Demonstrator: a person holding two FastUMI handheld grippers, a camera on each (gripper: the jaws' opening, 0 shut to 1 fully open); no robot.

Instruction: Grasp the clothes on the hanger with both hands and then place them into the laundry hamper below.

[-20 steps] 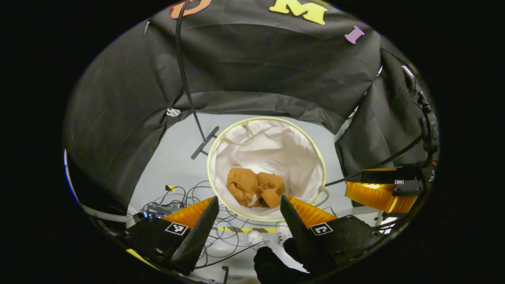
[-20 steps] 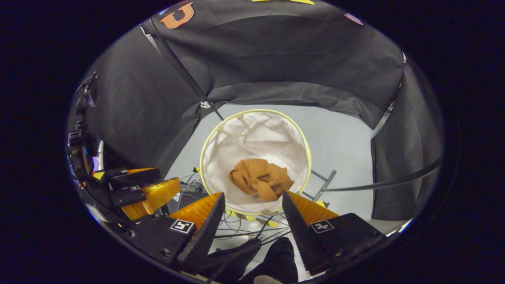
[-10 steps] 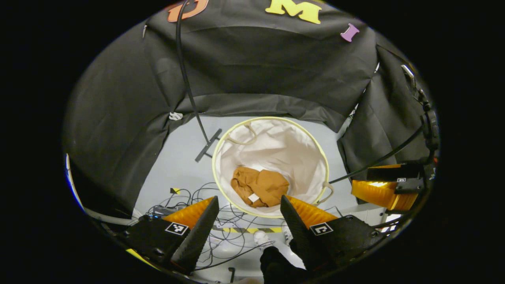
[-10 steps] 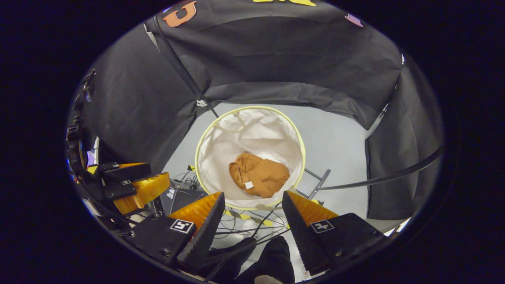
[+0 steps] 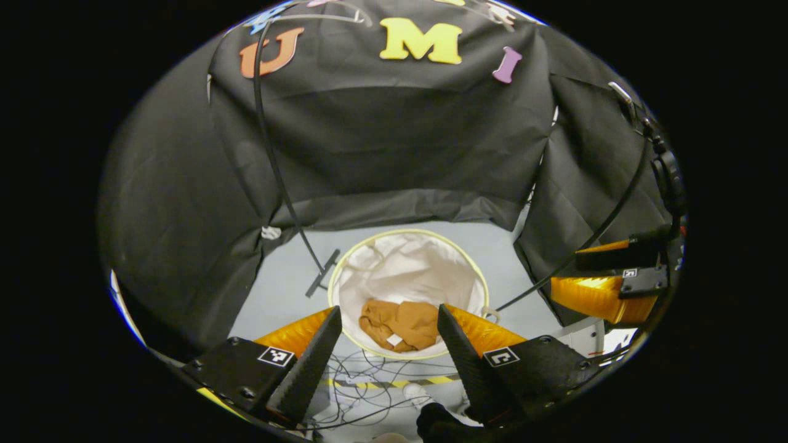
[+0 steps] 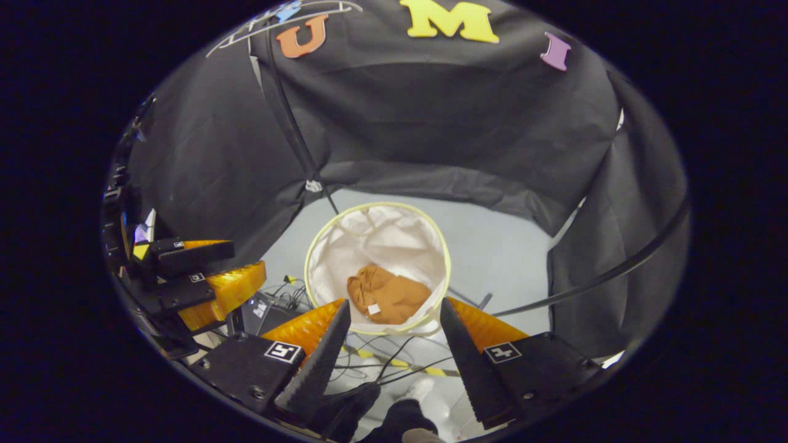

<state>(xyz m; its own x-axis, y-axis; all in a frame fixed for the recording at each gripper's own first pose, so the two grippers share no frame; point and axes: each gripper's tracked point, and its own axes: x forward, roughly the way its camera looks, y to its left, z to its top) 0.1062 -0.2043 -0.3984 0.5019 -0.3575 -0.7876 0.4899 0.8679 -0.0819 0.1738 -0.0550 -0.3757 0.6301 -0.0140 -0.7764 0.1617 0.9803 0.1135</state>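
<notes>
You are holding the left tool (image 5: 389, 335) released, empty, above the laundry hamper (image 5: 345, 274). The clothes (image 5: 400, 321) are lying crumpled on its bottom, so the placing looks finished; next probably calls only for lifting clear. Your right tool (image 6: 394, 335) is gaping too. Beside the hamper, the left gripper view is showing a hanger-stand foot (image 5: 324, 281).

Black cloth (image 5: 381, 141) is draped around the booth as its wall, with folds gathered at the corners. A pale grey floor (image 5: 283, 295) is seen below it. A thin black pole (image 5: 271, 154) rises from the floor, tangled cables (image 5: 363, 372) lie on it, and yellow-and-black striped tape (image 5: 394, 383) is stuck across it.
</notes>
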